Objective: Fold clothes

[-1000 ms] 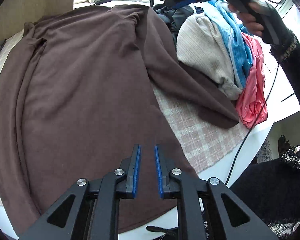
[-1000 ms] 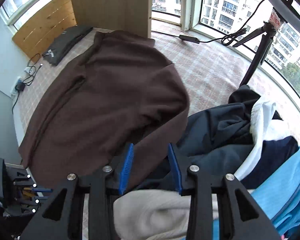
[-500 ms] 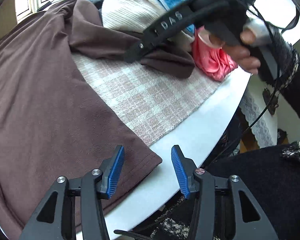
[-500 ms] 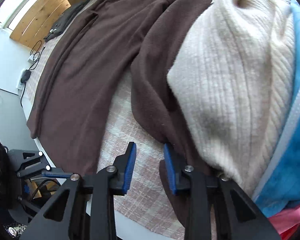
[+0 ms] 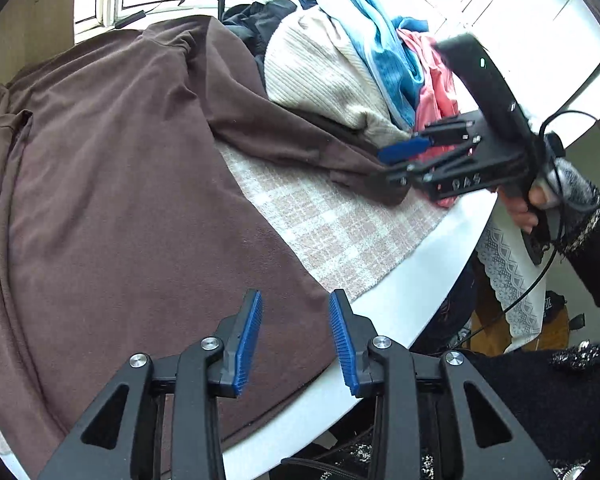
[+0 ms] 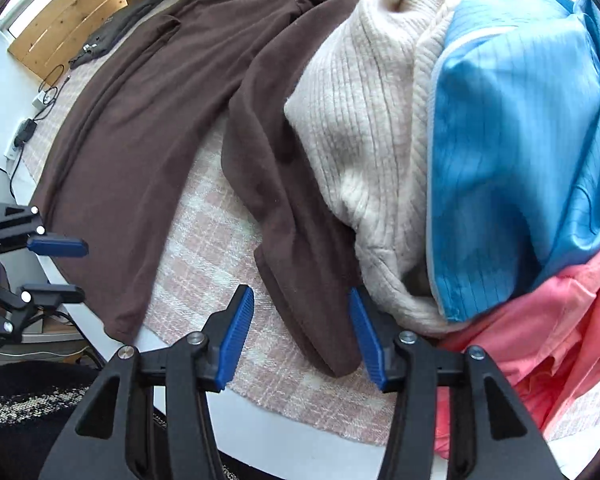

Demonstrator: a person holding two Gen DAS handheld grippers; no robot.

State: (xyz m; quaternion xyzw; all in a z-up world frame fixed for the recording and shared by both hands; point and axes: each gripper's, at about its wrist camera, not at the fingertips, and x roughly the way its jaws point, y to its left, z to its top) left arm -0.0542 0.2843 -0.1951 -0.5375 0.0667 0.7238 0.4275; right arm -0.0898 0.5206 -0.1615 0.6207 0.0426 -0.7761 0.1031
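On the counter [image 5: 404,300] the brown top [image 5: 120,184] lies spread; right tongs [image 6: 300,330] are opening astride its sleeve cuff [image 6: 324,344], left tongs [image 5: 294,338] closing over its hem, neither pinching. Next, I judge: clamp both.

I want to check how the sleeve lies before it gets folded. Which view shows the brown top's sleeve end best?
The right wrist view: the brown fleece top's sleeve end lies close, between that hand-held gripper's blue pads. The left wrist view shows it smaller, partly hidden behind the right hand-held gripper.
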